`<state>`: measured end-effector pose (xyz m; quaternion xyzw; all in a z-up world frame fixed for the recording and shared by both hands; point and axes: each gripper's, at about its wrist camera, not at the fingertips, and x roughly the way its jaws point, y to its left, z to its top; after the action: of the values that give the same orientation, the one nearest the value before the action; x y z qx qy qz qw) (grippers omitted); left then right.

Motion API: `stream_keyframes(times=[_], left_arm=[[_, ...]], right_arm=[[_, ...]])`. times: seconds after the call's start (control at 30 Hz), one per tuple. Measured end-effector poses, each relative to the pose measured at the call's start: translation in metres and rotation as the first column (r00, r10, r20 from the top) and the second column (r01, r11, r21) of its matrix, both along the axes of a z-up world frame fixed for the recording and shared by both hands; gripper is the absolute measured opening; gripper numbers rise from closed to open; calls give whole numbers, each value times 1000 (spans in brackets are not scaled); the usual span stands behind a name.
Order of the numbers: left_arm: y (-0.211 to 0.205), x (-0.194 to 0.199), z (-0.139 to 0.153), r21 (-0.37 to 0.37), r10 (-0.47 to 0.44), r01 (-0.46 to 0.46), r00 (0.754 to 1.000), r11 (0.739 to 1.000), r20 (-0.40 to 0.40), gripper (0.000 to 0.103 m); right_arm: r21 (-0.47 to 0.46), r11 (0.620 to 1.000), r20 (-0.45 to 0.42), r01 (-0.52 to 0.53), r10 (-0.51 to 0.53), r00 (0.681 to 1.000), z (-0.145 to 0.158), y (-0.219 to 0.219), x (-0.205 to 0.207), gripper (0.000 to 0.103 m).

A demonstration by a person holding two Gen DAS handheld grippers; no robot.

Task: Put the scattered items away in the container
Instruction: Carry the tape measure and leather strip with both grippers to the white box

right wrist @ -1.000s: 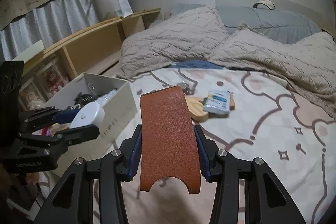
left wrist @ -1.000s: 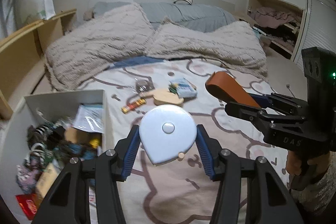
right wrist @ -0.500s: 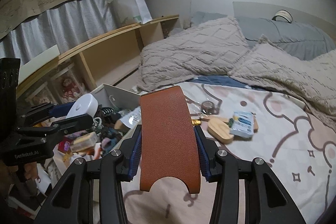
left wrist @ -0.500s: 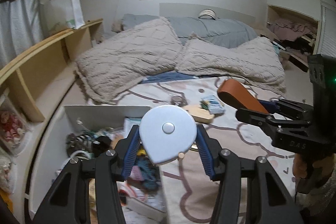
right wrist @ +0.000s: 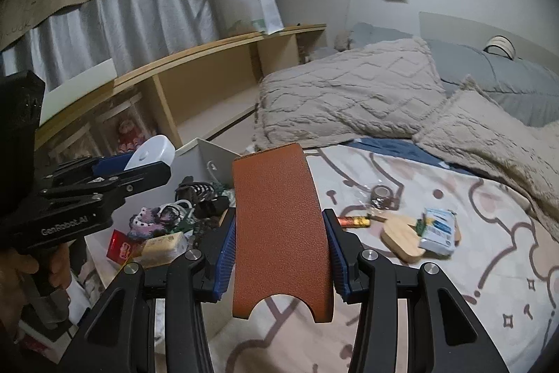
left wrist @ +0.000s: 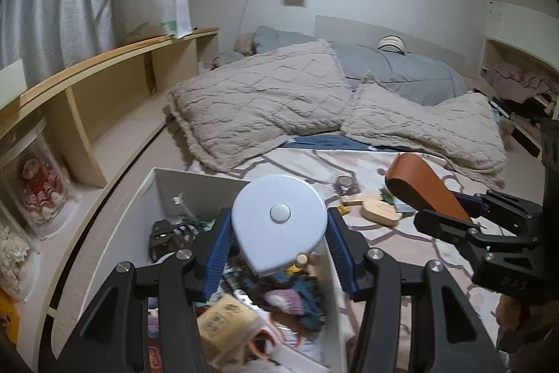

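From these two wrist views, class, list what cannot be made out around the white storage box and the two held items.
- White storage box: near end cut off by the left-wrist frame edge; left gripper covers its middle.
- Round white tape measure: underside hidden in both views.
- Tan leather case: contents unseen; right gripper clamps its sides.
- Small blue-and-white packet: print too small.
- Box contents: blurred, left-wrist view.

So the storage box [left wrist: 195, 179] sits at the left edge of the bed [left wrist: 401, 243], crammed with clutter. Right of it on the bed: snack bar [right wrist: 354, 222], tape roll [right wrist: 382, 194], wooden board [right wrist: 401, 235] with a packet [right wrist: 438, 229] on top. Pillows [left wrist: 265, 100] lie farther back, shelf [left wrist: 104, 58] far left.
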<state>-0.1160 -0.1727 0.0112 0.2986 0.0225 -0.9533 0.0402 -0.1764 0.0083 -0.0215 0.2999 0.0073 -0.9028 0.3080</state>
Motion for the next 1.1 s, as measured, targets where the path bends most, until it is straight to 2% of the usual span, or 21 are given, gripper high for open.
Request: stream_keyframes(times=[0.1,0.47,0.67,0.8,0.9,1.1], left_arm=[[-16,-1,-6,-7,28,-28,1000,1000,1,53],[-65,-9,-33,49,98,-100,994,994,52,53],[-81,-12,-50,70,123,-131,986,989,110,53],[-86,-12,-60,76,123,-135,982,988,147,53],[-88,-13,-66,80,122,-137,978,987,167,53],[-89,-17,-72,83,126,-146,970,986,207,53]], right_arm=[[11,1000,1,-23,23,1000,-2,-14,-4,47],[51,995,46,-91,88,995,-15,-64,-22,47],[63,987,88,-149,143,986,-23,-87,-35,47],[76,972,108,-224,215,971,-25,-105,-42,47],[120,955,112,-270,257,960,-27,-118,-48,47],[192,927,145,-322,297,944,-33,-145,-69,47]])
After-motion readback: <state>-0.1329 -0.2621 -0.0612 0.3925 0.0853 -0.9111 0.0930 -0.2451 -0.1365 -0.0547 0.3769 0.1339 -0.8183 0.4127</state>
